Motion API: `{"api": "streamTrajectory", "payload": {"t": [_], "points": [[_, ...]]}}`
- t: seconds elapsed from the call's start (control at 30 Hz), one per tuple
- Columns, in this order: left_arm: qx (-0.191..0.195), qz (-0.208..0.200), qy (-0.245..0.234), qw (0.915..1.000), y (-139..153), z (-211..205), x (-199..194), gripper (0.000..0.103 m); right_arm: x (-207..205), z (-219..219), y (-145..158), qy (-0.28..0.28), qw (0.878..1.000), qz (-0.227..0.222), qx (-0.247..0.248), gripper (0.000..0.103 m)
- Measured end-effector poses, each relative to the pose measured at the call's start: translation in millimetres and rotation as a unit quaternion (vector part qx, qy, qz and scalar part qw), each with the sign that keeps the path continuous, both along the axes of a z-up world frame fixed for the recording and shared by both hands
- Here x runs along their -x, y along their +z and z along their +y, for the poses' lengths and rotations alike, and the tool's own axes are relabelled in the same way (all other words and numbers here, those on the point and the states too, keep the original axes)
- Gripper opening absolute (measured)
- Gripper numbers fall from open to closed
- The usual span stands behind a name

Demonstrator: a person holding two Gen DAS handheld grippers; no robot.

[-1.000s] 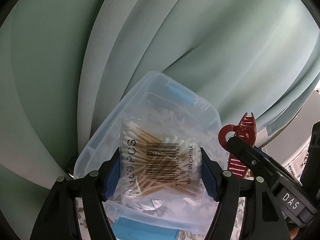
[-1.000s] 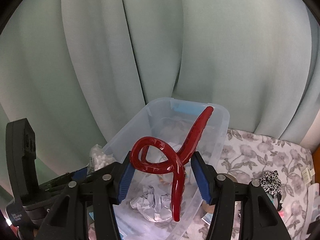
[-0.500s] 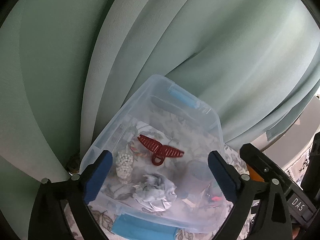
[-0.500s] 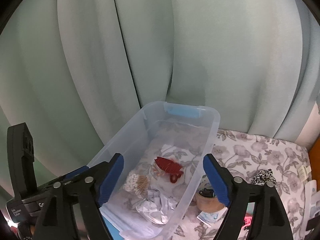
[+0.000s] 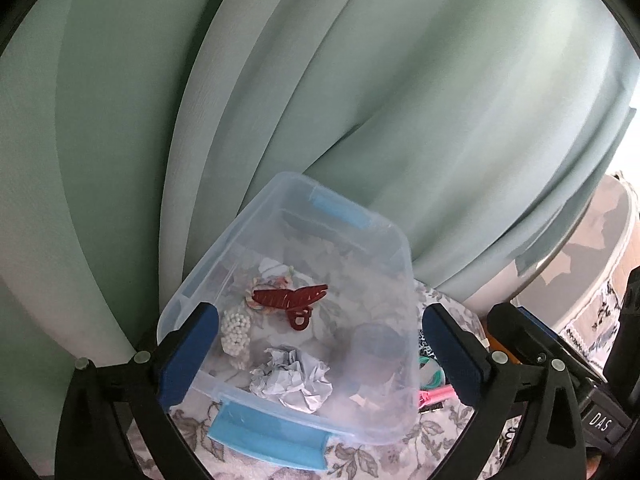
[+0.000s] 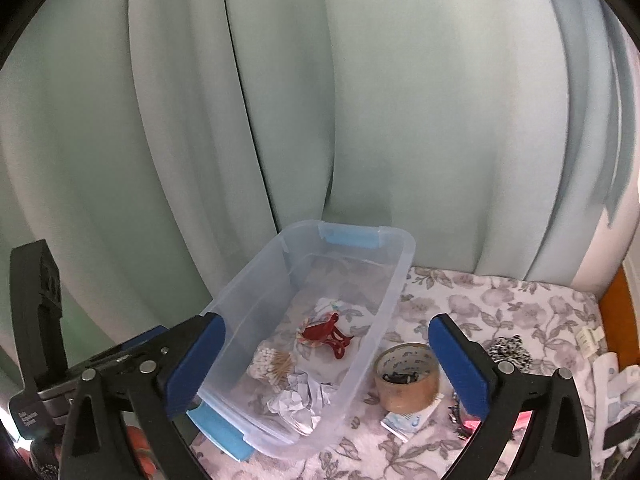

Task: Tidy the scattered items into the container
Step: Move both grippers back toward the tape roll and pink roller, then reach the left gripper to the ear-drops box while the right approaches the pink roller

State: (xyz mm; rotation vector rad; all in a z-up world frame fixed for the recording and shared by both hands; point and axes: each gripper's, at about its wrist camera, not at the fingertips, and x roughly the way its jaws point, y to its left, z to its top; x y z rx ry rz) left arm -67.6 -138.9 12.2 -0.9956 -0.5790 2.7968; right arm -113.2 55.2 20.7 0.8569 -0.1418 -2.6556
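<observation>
Both grippers hang wide and empty above the clear bin (image 6: 394, 280). The tape roll (image 6: 407, 376) sits on the floral cloth (image 6: 500, 304) just outside, lower-left of the right gripper (image 6: 327, 356), nearer than the left gripper (image 5: 320, 350).

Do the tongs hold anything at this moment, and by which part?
Nothing is held. The left tongs and right tongs are both open; the hair clip lies in the bin.
</observation>
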Motion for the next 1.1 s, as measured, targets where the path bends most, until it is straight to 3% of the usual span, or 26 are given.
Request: {"api": "streamTrajectory", "payload": {"t": [0.53,1.1], "points": [[0.078,0.069,-0.048,0.9935,45,66,-50,0.102,-75,61,22,-0.067,0.995,0.067,0.021,0.103],[0.083,0.085,-0.128,0.9847,48,170,-69,0.102,-133,173,8,-0.174,0.977,0.089,0.081,0.103]]}}
